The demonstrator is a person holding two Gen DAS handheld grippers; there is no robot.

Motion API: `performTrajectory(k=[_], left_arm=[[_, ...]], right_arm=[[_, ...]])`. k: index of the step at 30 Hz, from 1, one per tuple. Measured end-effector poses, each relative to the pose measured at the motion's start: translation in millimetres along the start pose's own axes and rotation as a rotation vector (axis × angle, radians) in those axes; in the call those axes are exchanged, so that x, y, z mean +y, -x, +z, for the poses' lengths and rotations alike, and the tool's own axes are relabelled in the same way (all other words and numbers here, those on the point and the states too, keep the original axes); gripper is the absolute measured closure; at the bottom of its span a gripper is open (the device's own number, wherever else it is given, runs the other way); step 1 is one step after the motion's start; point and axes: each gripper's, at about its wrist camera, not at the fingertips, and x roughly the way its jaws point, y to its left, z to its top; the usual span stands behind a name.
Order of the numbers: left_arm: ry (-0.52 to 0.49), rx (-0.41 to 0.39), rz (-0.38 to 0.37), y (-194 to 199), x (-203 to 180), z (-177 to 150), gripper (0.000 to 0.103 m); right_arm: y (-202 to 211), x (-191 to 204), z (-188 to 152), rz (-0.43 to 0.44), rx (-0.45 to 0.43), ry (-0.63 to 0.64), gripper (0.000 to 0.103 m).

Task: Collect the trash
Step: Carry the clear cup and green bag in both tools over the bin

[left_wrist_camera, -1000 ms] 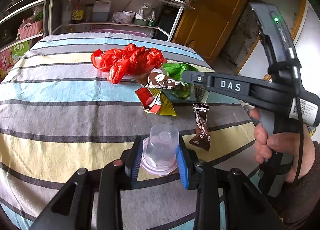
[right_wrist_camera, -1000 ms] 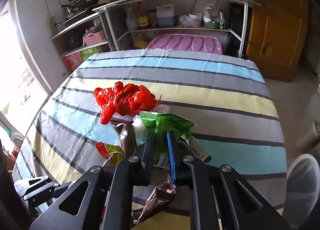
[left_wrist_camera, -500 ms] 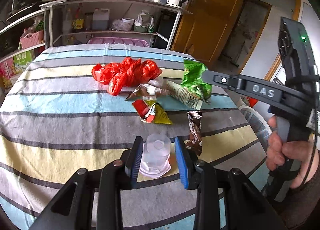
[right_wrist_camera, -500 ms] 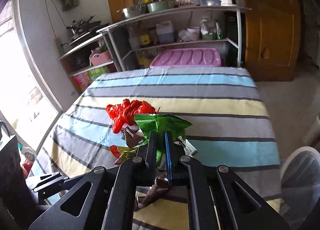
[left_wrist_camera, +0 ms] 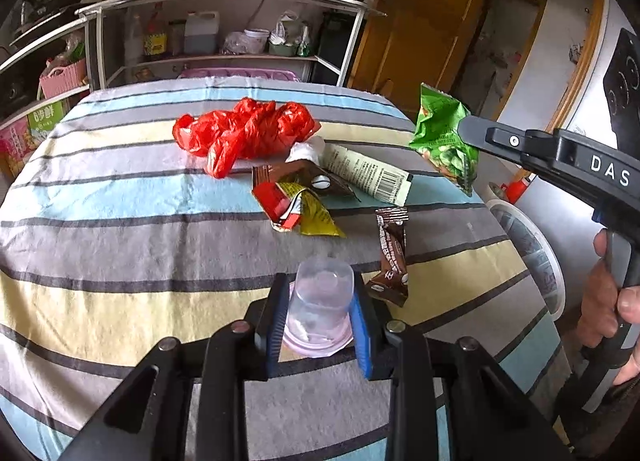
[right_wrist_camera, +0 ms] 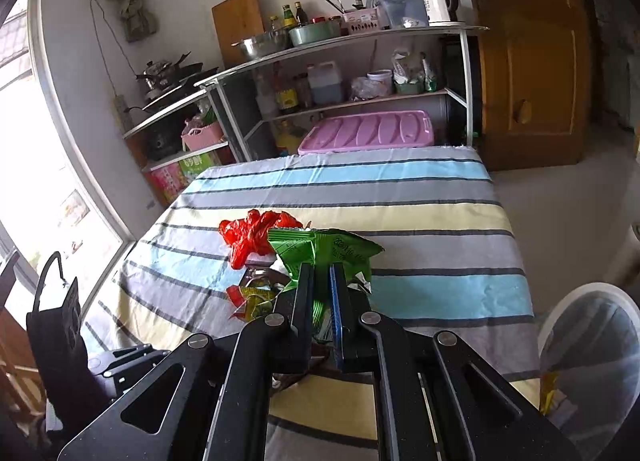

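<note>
Two grippers loaded: left gripper (left_wrist_camera: 318, 315) clamps clear plastic cup (left_wrist_camera: 320, 301) on striped tablecloth (left_wrist_camera: 120, 201); right gripper (right_wrist_camera: 321, 297) pinches green wrapper (right_wrist_camera: 320, 249) aloft.

Five wrappers (left_wrist_camera: 443, 138), one cup (left_wrist_camera: 320, 303), one bag (left_wrist_camera: 246, 131)

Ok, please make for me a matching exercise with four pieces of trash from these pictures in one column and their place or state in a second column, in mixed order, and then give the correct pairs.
Things:
1. green snack bag
2. clear plastic cup
3. red plastic bag
4. brown candy wrapper

Places or states:
A. lying flat on the tablecloth, just right of the cup
B. crumpled on the cloth, farthest from the camera
C. upside down between the left gripper fingers
D. pinched in the right gripper, lifted off the table

Pairs: 1-D, 2-C, 3-B, 4-A
</note>
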Motion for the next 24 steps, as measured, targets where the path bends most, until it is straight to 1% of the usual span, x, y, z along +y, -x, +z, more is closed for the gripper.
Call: performTrajectory(k=[5, 10, 17, 24], left_arm=[[-0.014, -0.026, -0.012, 9.9, -9.1, 4.5, 0.072], [-0.053, -0.051, -0.032, 20.4, -27.0, 15.8, 0.072], [-0.133, -0.069, -0.076, 17.2, -67.8, 33.1, 0.072], [-0.21, -0.047, -0.169, -1.8, -122.3, 42.8, 0.072]], right_arm=[[12.2, -8.6, -2.4, 0.0, -0.02, -0.014, 0.095], [32.0, -27.7, -4.9, -0.017, -0.051, -0.049, 0.095], [67.7, -68.1, -12.0, -0.088, -0.085, -0.101, 0.095], [102.7, -106.7, -24.0, -0.178, -0.104, -0.154, 0.095]])
